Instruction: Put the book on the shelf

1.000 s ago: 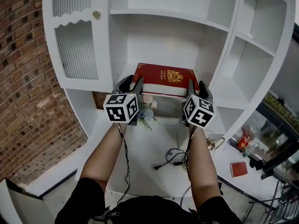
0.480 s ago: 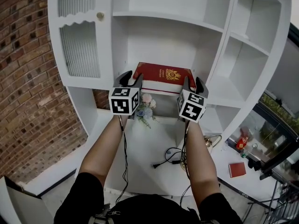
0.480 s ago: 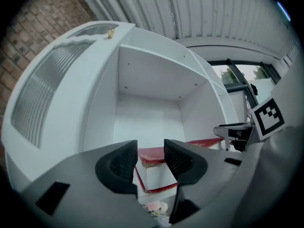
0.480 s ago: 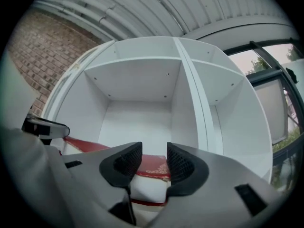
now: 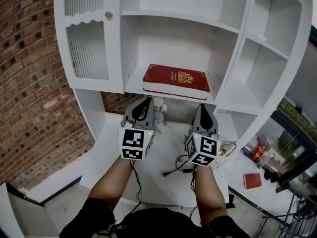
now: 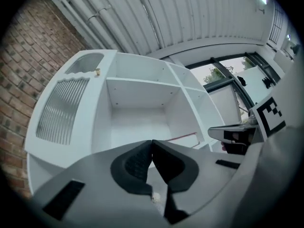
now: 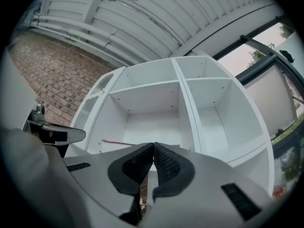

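A red book (image 5: 176, 79) with a gold crest lies flat on the middle shelf of the white shelf unit (image 5: 224, 48). Both grippers hang below and in front of that shelf, apart from the book. My left gripper (image 5: 147, 101) is shut with nothing between its jaws, and so is my right gripper (image 5: 203, 108). In the left gripper view the closed gripper (image 6: 152, 144) points up at the shelf, where the book's red edge (image 6: 183, 137) shows. The right gripper view has its closed gripper (image 7: 153, 148) below the book's edge (image 7: 115, 142).
A small bunch of flowers (image 5: 158, 113) stands under the shelf between the grippers. Black cables (image 5: 181, 168) lie on the white desk below. A ribbed-glass cabinet door (image 5: 88, 49) is at the left, a brick wall (image 5: 25, 88) beyond. Another small red book (image 5: 253, 179) lies lower right.
Both grippers have let go of the book's sides, drawn back and down from the shelf, and their jaws have shut. The book stays flat on the shelf.
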Demonstrator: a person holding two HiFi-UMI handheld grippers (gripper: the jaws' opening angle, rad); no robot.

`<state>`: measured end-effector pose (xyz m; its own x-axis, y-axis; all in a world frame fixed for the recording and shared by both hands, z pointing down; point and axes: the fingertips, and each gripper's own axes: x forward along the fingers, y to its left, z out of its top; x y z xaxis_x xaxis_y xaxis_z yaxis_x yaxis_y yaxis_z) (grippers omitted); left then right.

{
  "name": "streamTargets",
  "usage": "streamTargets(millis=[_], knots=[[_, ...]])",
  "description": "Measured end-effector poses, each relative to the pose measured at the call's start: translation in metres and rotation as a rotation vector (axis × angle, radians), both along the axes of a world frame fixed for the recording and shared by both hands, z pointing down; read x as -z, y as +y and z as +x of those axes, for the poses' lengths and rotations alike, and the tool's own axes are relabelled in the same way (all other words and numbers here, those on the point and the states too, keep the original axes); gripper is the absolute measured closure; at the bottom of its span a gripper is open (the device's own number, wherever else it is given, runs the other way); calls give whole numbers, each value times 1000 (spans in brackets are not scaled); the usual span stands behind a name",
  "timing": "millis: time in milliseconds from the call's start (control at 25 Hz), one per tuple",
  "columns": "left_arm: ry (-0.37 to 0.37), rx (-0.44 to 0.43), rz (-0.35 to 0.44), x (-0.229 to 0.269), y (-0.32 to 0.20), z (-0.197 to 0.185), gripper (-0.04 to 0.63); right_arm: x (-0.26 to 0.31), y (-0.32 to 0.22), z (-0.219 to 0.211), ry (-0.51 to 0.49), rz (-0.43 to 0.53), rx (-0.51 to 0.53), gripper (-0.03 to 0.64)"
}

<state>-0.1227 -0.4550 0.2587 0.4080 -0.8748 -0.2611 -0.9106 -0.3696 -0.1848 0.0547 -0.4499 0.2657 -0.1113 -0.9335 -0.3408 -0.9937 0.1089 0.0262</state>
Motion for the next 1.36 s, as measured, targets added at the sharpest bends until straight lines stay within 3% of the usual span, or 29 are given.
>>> streamTargets(millis=[200, 400, 1360], knots=[[93, -70, -144, -65, 24, 10, 581, -54, 33, -5, -27, -87, 66, 603], [58, -69, -223, -108, 38, 20, 581, -96, 48, -9, 22, -159, 90, 604], [52, -71, -231, -115, 80, 47, 581, -106, 74, 8, 1, -201, 120, 603]])
